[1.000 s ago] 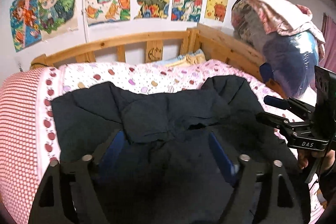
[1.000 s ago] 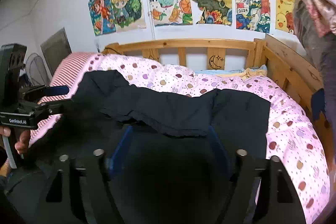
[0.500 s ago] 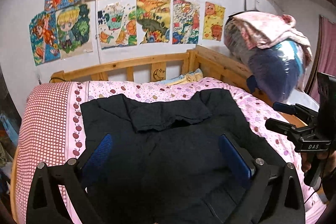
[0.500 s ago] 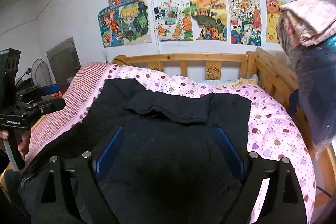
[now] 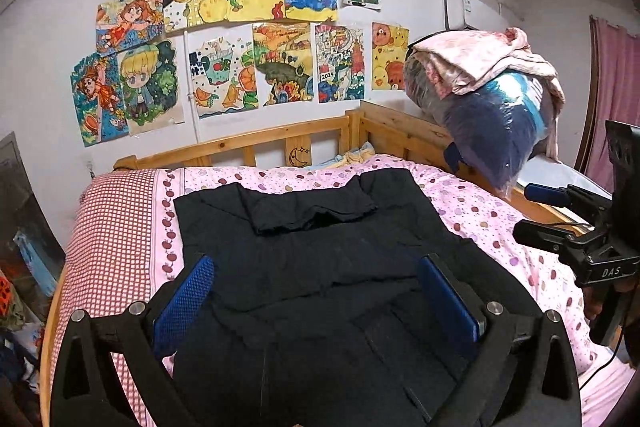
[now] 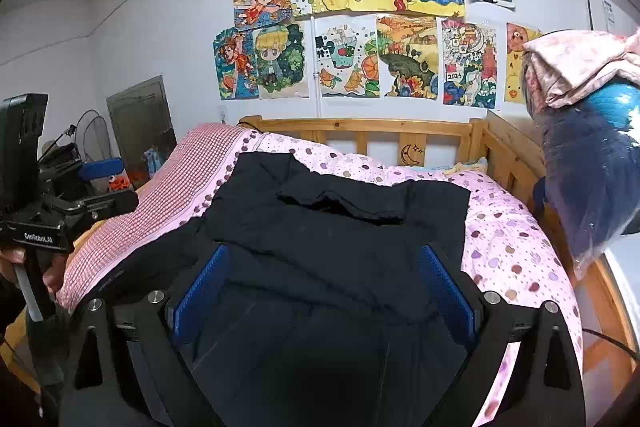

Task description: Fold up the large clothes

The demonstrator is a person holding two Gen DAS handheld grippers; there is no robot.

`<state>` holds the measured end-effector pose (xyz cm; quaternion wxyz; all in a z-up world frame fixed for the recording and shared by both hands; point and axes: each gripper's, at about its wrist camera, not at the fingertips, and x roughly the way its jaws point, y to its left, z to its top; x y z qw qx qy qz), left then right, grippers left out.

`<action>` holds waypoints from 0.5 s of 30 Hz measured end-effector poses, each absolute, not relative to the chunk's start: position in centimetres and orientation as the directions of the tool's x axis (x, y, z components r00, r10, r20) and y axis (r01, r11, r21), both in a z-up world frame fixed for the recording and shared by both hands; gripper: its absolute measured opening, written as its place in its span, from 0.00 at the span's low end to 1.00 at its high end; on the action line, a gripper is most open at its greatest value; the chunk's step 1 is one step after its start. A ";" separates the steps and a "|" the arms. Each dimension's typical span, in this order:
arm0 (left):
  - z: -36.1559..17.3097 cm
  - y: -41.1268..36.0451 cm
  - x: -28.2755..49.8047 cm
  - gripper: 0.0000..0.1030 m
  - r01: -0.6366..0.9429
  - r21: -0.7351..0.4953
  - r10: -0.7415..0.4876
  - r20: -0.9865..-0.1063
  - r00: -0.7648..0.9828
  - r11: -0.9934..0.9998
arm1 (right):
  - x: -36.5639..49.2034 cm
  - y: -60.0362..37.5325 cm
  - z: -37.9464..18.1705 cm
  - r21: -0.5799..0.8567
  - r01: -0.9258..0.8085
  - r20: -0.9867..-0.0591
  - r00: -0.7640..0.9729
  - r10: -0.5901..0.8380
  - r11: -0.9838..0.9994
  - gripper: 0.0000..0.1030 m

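A large black garment (image 5: 312, 259) lies spread on the pink dotted bed cover (image 5: 480, 211), with a folded flap (image 5: 308, 211) across its far end. It shows too in the right wrist view as the black garment (image 6: 340, 239). My left gripper (image 5: 316, 291) hangs open above the garment's near half, nothing between its blue pads. My right gripper (image 6: 320, 287) is open as well, held above the near part of the cloth. Each tool appears in the other's view: the right gripper (image 5: 556, 219) at the bed's right side, the left gripper (image 6: 100, 183) at the left.
A wooden bed rail (image 5: 280, 143) runs along the far end and right side. A bundle of bedding in a plastic bag (image 5: 488, 107) sits on the right rail. Drawings (image 5: 256, 39) cover the wall. A red checked cover (image 5: 116, 227) lies on the left; clutter and a fan (image 6: 92, 135) stand beyond.
Both grippers have risen and pulled back from the garment, so more of the bed and wall shows. The cloth stays flat on the bed; both stay open.
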<state>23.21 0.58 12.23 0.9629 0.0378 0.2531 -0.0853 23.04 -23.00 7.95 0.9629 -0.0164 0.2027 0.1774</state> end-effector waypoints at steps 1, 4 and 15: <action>12.3 0.6 22.4 1.00 0.183 0.034 -0.143 -0.488 0.861 0.983 | 22.2 -23.0 7.9 0.036 -0.346 -0.395 0.857 0.331 0.938 0.90; 12.3 0.7 20.7 1.00 0.178 0.047 -0.134 -0.480 0.867 0.983 | 20.2 -23.1 7.7 0.031 -0.340 -0.395 0.860 0.324 0.940 0.90; 11.8 0.9 14.4 1.00 0.164 0.091 -0.107 -0.447 0.888 0.982 | 14.7 -23.8 6.0 0.011 -0.322 -0.411 0.862 0.298 0.947 0.91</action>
